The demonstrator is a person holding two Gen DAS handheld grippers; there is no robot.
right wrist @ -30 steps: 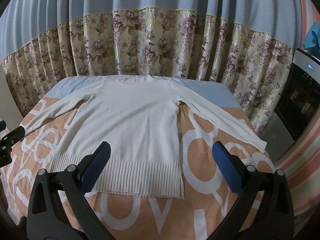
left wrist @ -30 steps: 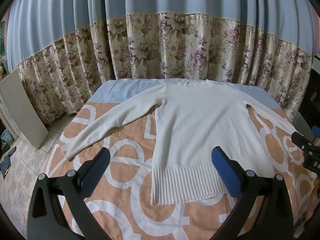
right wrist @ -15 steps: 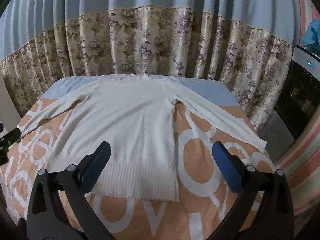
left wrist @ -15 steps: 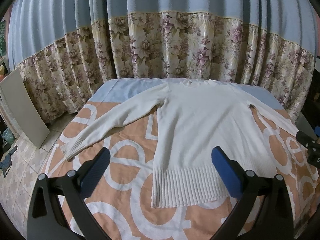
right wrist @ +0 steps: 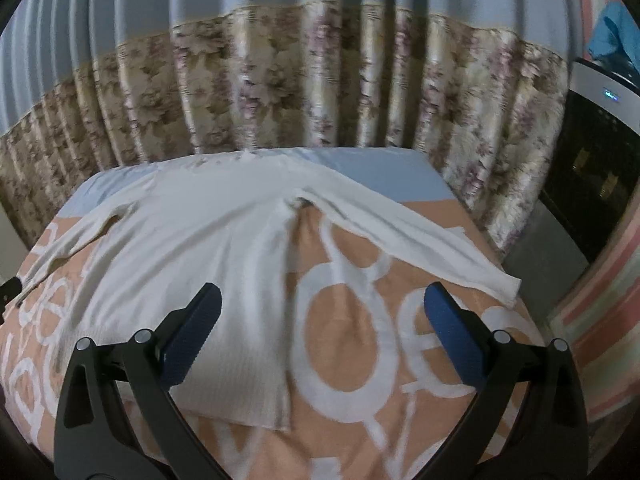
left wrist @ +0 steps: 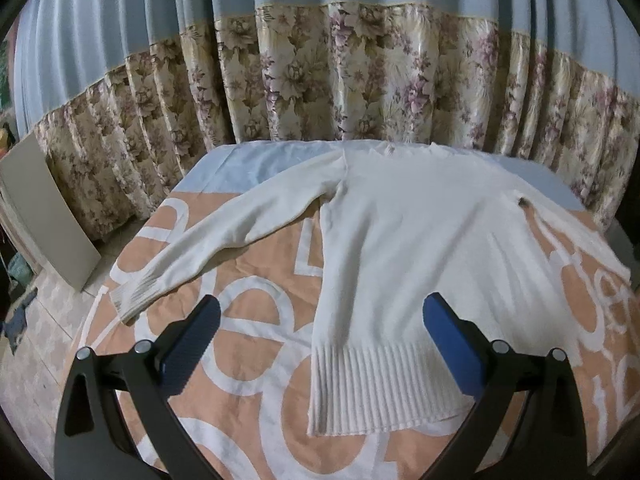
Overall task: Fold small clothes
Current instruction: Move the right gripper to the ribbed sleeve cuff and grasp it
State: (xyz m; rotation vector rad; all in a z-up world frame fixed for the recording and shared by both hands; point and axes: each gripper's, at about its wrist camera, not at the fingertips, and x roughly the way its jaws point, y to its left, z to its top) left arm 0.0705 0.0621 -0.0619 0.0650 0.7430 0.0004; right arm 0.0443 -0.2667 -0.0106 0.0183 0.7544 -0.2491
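A white knitted sweater (left wrist: 408, 248) lies flat on the bed, face up, collar at the far end and ribbed hem nearest me. Its left sleeve (left wrist: 224, 248) stretches out to the left, cuff near the bed's left edge. Its right sleeve (right wrist: 404, 236) runs out to the right, cuff close to the right edge. My left gripper (left wrist: 320, 344) hangs open above the hem's left corner, holding nothing. My right gripper (right wrist: 322, 340) hovers open above the sweater's lower right side and the bare cover beside it, nothing between its fingers.
The bed wears an orange cover with white letters (left wrist: 248, 344) and a pale blue band at the far end. Floral and blue curtains (left wrist: 360, 80) hang behind it. A pale board (left wrist: 44, 216) leans at the left over tiled floor. A dark appliance (right wrist: 592, 168) stands at the right.
Both grippers have shifted rightward over the bed; the sweater sits further left in each view. The right view is now blurred by motion. The sweater has not moved, and both grippers stay open.
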